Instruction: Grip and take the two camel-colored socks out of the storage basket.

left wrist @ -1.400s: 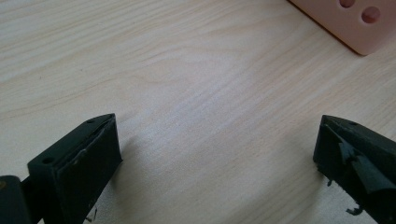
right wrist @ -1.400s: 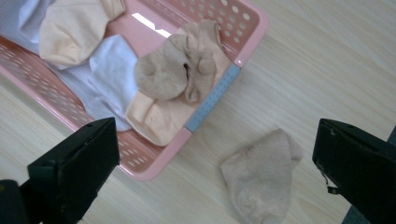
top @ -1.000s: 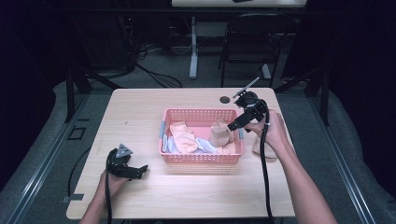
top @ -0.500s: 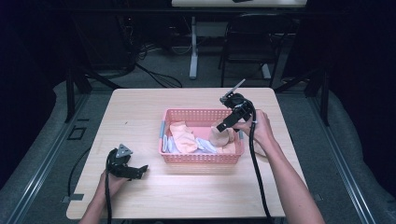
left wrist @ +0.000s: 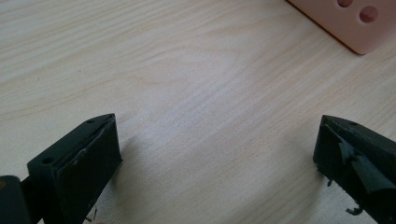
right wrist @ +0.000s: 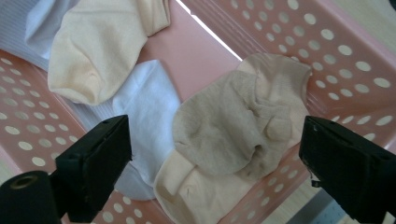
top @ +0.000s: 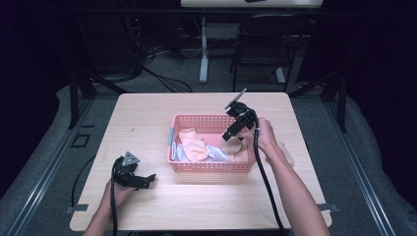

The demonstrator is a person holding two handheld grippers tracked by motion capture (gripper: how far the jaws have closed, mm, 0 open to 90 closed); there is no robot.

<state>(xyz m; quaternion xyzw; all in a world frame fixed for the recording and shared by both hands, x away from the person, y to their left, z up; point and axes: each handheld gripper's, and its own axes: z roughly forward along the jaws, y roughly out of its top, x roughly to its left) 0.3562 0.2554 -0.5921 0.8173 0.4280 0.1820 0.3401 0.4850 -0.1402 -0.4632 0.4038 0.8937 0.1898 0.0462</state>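
Note:
A pink perforated basket (top: 212,167) stands mid-table and holds several socks. My right gripper (top: 230,135) hangs open over the basket's right end, pointing down at a beige sock (right wrist: 229,126) bunched on a cream sock (right wrist: 205,196). A peach sock (right wrist: 98,51) and a white sock (right wrist: 144,105) lie beside them, and the basket's wall (right wrist: 327,42) runs behind. My left gripper (top: 147,179) rests open on the table at the front left, nothing between its jaws. Its own view has bare wood (left wrist: 196,102) and a basket corner (left wrist: 355,23).
The wooden table (top: 147,118) has free room left of and in front of the basket. A cream sock (top: 287,156) lies on the table right of the basket, partly behind my right hand. A chair (top: 260,44) and table legs stand beyond the far edge.
My right gripper has moved left from the table's right side to above the basket's right end and tipped downward. The left gripper has stayed put.

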